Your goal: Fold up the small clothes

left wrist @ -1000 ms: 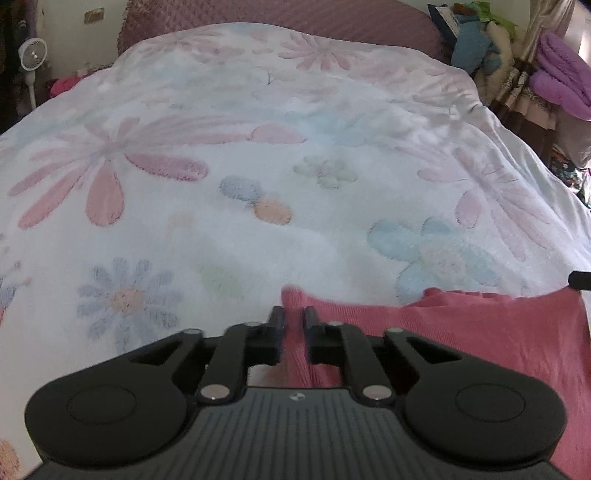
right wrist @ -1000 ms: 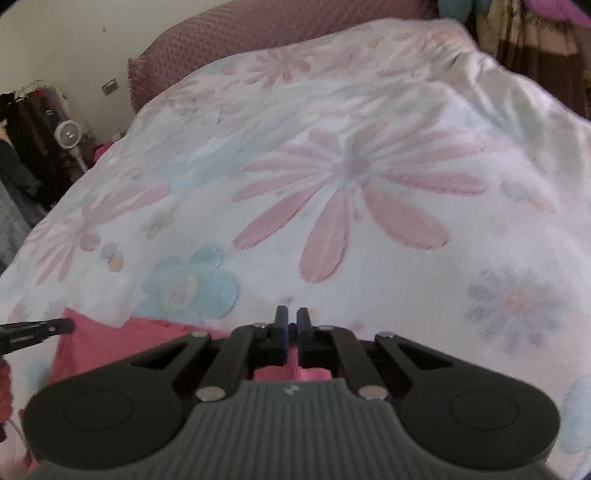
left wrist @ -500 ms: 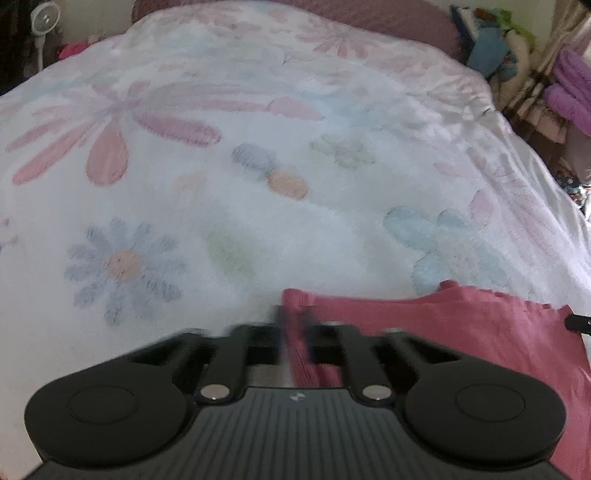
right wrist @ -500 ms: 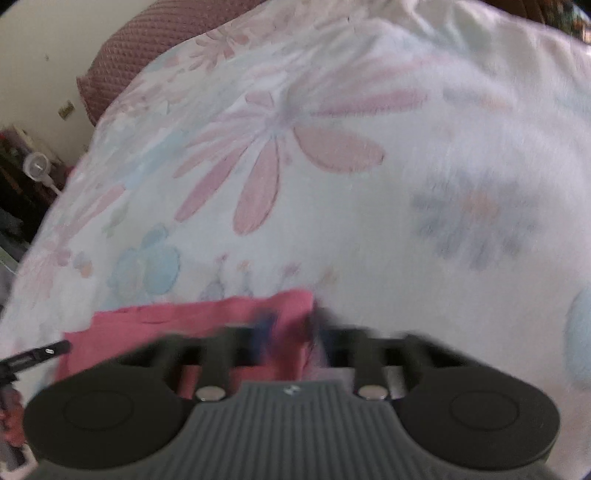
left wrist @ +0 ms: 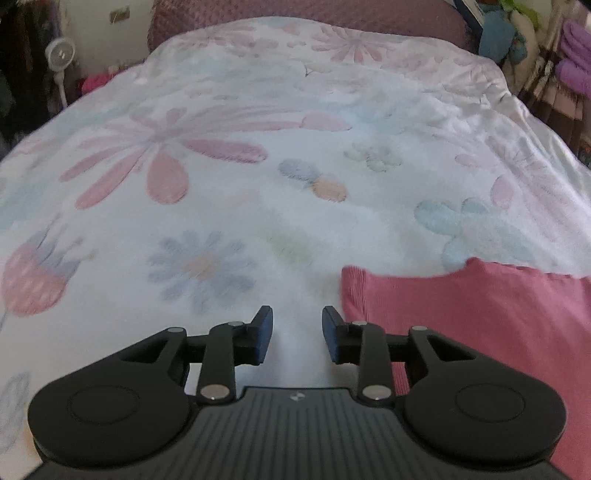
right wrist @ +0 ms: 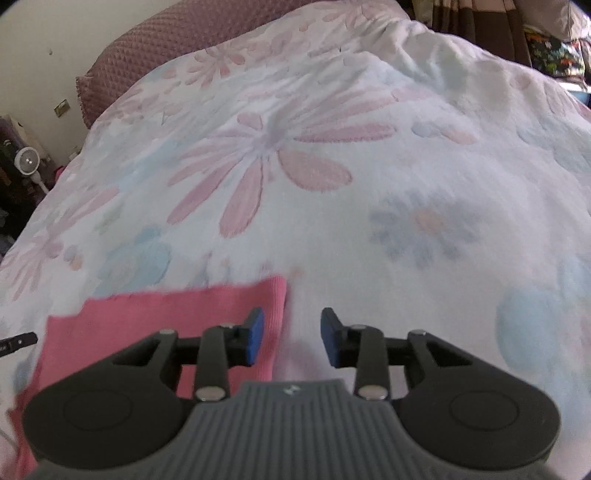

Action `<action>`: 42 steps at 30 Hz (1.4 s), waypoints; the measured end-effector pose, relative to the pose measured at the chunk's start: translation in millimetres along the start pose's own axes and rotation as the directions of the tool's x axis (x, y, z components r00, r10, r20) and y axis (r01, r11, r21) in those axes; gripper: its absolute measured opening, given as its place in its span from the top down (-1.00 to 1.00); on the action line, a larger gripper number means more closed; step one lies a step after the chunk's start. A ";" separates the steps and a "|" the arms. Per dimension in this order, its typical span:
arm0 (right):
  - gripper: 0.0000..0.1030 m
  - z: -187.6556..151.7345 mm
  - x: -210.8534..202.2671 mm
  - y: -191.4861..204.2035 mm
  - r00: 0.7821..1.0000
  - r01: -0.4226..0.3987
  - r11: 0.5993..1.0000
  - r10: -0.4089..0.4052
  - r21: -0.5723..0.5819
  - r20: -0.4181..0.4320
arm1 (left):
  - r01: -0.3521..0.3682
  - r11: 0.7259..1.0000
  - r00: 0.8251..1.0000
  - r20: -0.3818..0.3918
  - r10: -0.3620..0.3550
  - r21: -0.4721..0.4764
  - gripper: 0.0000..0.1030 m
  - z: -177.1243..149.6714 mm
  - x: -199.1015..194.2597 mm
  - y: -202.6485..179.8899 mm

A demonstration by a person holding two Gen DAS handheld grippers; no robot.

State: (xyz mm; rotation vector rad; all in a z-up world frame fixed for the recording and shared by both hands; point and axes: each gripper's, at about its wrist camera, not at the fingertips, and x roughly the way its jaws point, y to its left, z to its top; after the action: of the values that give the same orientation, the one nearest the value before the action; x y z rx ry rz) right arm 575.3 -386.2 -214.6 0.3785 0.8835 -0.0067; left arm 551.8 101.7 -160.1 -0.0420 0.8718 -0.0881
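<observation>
A pink knitted garment (left wrist: pixel 480 325) lies flat on the flowered bedspread (left wrist: pixel 258 166), at the lower right in the left wrist view. My left gripper (left wrist: pixel 297 319) sits just off its left edge, jaws opening, with only bedspread between the pads. In the right wrist view the same pink garment (right wrist: pixel 155 317) lies at the lower left. My right gripper (right wrist: pixel 291 319) stands at its right edge, jaws opening, nothing pressed between them; its left finger (right wrist: pixel 255 332) hangs over the cloth. The left gripper's fingertip (right wrist: pixel 18 339) shows at the left edge.
The bedspread (right wrist: pixel 332 166) stretches far ahead to a mauve headboard (left wrist: pixel 314 18). A small white fan (left wrist: pixel 59 55) stands at the bed's left. Piled clothes and purple cushions (left wrist: pixel 572 62) crowd the right side.
Both grippers let go of the pink garment's corners and opened. The left one drew off to the garment's left side, the right one to its right side. The garment now lies flat.
</observation>
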 end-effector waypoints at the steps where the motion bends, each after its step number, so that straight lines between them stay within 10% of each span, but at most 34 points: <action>1: 0.05 -5.0 -10.6 -1.6 1.000 -0.011 1.000 0.011 0.008 -0.012 | 0.023 1.000 1.000 -0.005 -0.023 -0.017 0.18 -2.5 -12.2 5.0; 8: -0.06 -57.0 -103.5 -10.9 0.993 -0.099 0.994 0.102 0.054 -0.058 | 0.151 0.987 0.988 -0.007 -0.152 -0.050 -0.28 -33.7 -101.3 26.4; 12: -0.50 -95.5 -143.4 -19.1 0.989 -0.131 0.983 0.138 0.130 -0.050 | 0.254 0.948 0.965 -0.009 -0.260 -0.194 -0.40 -73.8 -130.9 44.4; 17: -0.52 -148.9 -159.7 -22.4 0.981 -0.171 0.961 0.187 0.215 -0.057 | 0.311 0.893 0.941 -0.026 -0.337 -0.326 -0.46 -126.5 -136.5 44.0; 28: 0.18 -198.8 -145.3 -55.6 0.972 -0.207 0.851 0.233 0.484 0.006 | 0.284 0.724 0.930 -0.001 -0.366 -0.629 -0.18 -163.9 -93.9 55.7; 35: 0.45 -207.2 -132.8 -57.6 0.962 -0.231 0.802 0.273 0.550 0.006 | 0.226 0.760 0.941 -0.066 -0.333 -0.610 0.67 -158.6 -78.0 44.7; 37: 0.96 -209.2 -128.0 -51.5 0.968 -0.197 0.829 0.248 0.523 -0.028 | 0.193 0.782 0.952 -0.079 -0.295 -0.593 1.00 -160.5 -79.4 43.6; 42: 0.98 -207.1 -141.8 -51.5 0.986 -0.144 0.890 0.164 0.433 -0.010 | 0.124 0.864 0.972 -0.114 -0.204 -0.489 1.00 -163.8 -88.0 46.2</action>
State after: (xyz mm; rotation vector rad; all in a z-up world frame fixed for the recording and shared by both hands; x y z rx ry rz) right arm 320.6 -388.0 -242.6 0.8684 0.8933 -0.0484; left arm 372.7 155.8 -201.6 -0.5852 1.0370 -0.0330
